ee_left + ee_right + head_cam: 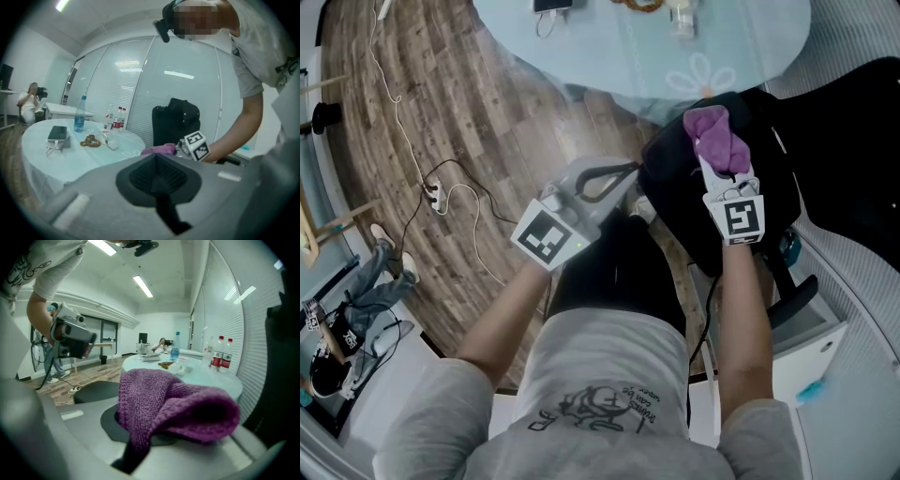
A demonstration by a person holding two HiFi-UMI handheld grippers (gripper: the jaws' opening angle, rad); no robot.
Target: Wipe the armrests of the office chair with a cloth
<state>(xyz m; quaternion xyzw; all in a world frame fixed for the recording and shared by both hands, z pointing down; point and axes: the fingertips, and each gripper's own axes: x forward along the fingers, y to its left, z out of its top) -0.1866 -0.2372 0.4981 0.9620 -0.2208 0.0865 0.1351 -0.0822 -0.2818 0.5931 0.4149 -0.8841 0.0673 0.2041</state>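
Observation:
In the head view the black office chair [689, 192] stands to the right of my legs, pushed up to the round table. My right gripper [716, 157] hangs over the chair, shut on a purple knitted cloth [713, 131]. In the right gripper view the cloth [173, 404] bunches over the jaws and hides their tips; a black padded part [91, 391], probably an armrest, lies low to the left. My left gripper [628, 171] is held left of the chair, shut and holding nothing. In the left gripper view, the left gripper [159, 176] faces the chair back [176, 123] and the cloth [159, 150].
A pale round table [609, 56] carries a phone [57, 133], bottles [79, 114] and small items. A power strip [437, 195] and its cables lie on the wood floor at the left. A white cabinet [811, 328] stands right of the chair. A person [31, 101] sits far off.

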